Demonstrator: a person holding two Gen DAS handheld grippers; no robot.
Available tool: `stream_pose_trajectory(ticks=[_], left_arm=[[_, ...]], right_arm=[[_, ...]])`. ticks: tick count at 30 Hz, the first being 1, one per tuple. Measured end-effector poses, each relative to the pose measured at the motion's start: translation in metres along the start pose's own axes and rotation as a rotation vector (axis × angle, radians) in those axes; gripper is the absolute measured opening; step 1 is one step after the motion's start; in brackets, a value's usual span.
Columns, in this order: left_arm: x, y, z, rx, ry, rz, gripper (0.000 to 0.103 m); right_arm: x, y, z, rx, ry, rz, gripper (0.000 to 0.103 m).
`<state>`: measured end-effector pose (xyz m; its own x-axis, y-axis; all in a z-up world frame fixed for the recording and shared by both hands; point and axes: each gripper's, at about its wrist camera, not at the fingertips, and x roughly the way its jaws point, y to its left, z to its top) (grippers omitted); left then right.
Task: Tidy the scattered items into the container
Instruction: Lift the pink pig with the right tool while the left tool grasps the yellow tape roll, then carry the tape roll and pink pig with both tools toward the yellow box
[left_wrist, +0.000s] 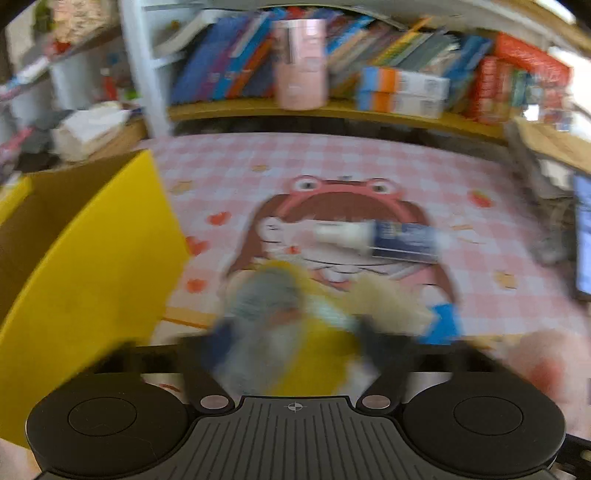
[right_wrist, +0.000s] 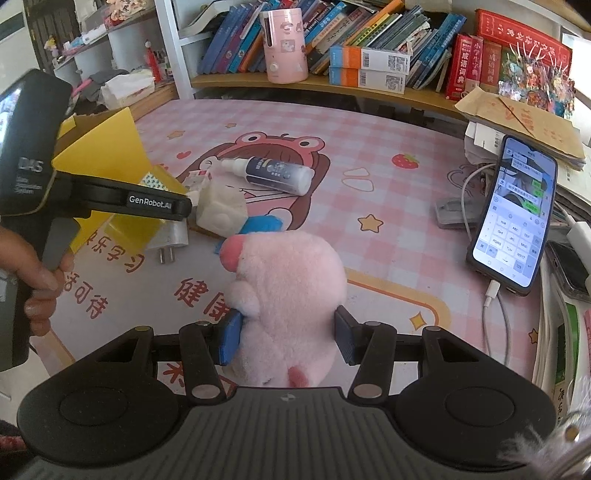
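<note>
My right gripper (right_wrist: 286, 336) has its blue pads on both sides of a pink plush pig (right_wrist: 288, 291) that lies on the pink mat; the pads touch the plush. My left gripper (left_wrist: 291, 332) is badly blurred; a yellow-and-grey packet (left_wrist: 280, 325) sits between its fingers. In the right wrist view the left gripper (right_wrist: 184, 210) reaches toward a white cube toy (right_wrist: 219, 212), beside the yellow cardboard box (right_wrist: 107, 147), which also shows in the left wrist view (left_wrist: 92, 266). A spray bottle (right_wrist: 273, 173) lies on the mat, also seen in the left wrist view (left_wrist: 388, 240). A white plug (right_wrist: 171, 240) lies near the box.
A phone (right_wrist: 517, 214) leans upright at the right with white cables (right_wrist: 495, 295) beside it. A shelf of books (right_wrist: 369, 44) and a pink canister (right_wrist: 284, 44) stand at the back. A blue item (right_wrist: 262, 225) lies behind the pig.
</note>
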<state>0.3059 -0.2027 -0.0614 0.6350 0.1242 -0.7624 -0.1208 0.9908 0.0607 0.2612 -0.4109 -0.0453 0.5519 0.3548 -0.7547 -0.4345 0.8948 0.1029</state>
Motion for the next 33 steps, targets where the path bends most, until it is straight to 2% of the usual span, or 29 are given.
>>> stream_pose_trajectory(ticks=[7,11,15,19,33], left_arm=[[-0.014,-0.007,-0.012,0.076,0.002,0.007,0.046],[-0.026,-0.012,-0.017,0.131,-0.024,-0.001,0.044],[-0.036,-0.019,-0.022,0.193,-0.044,-0.012,0.036],[-0.041,-0.022,-0.025,0.237,-0.071,0.01,0.035],[-0.07,-0.026,-0.033,0.238,-0.082,-0.032,0.035]], right_arm=[[-0.004,0.009,0.0,-0.017,-0.009,0.013,0.049],[-0.005,0.011,-0.001,-0.019,-0.006,0.02,0.049],[-0.005,0.015,-0.002,-0.029,-0.006,0.032,0.049],[-0.007,0.017,-0.002,-0.033,-0.012,0.036,0.049],[-0.013,0.022,-0.004,-0.031,-0.034,0.057,0.049]])
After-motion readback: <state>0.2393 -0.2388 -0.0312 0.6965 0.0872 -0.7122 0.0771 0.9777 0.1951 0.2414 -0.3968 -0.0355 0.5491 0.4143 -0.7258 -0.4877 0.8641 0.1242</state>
